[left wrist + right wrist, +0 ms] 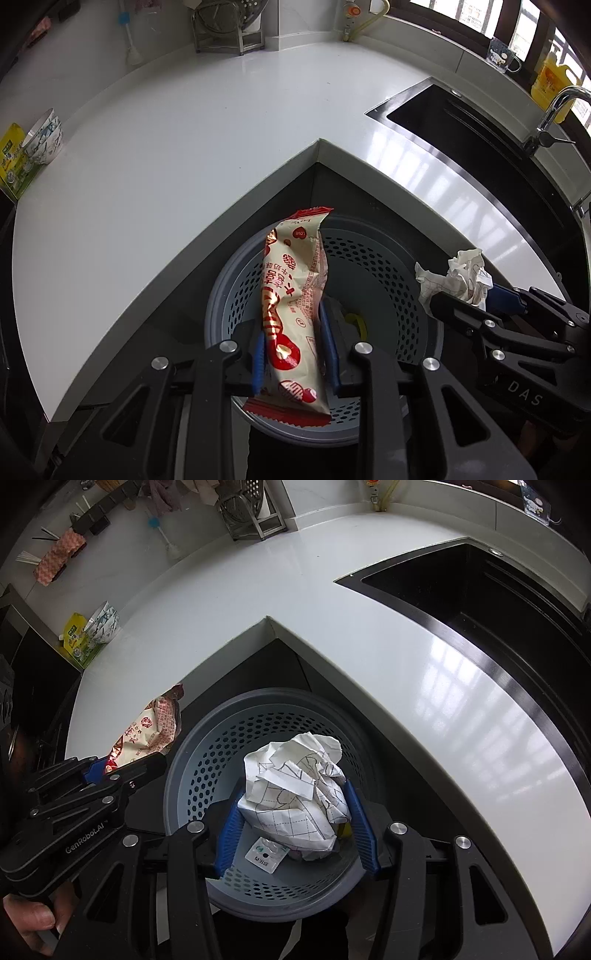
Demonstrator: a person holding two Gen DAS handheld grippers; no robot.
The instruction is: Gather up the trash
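My left gripper (pixel 295 354) is shut on a cream and red snack wrapper (pixel 293 295) and holds it above the grey perforated trash bin (pixel 384 266). My right gripper (pixel 295 834) is shut on a crumpled white paper ball with drawn lines (pixel 295 779), held over the same bin (pixel 207 760). The right gripper with the paper ball (pixel 461 277) shows at the right of the left wrist view. The left gripper with the wrapper (pixel 151 727) shows at the left of the right wrist view. Inside the bin lie a small white packet (pixel 265 853) and something yellow (pixel 360 323).
The bin stands on the floor in the inner corner of a white L-shaped counter (pixel 184 147). A black sink (pixel 461 122) with a tap (pixel 554 110) is at the right. Bowls (pixel 44 136), a yellow-green pack (pixel 13 158) and a metal rack (pixel 229 26) stand on the counter.
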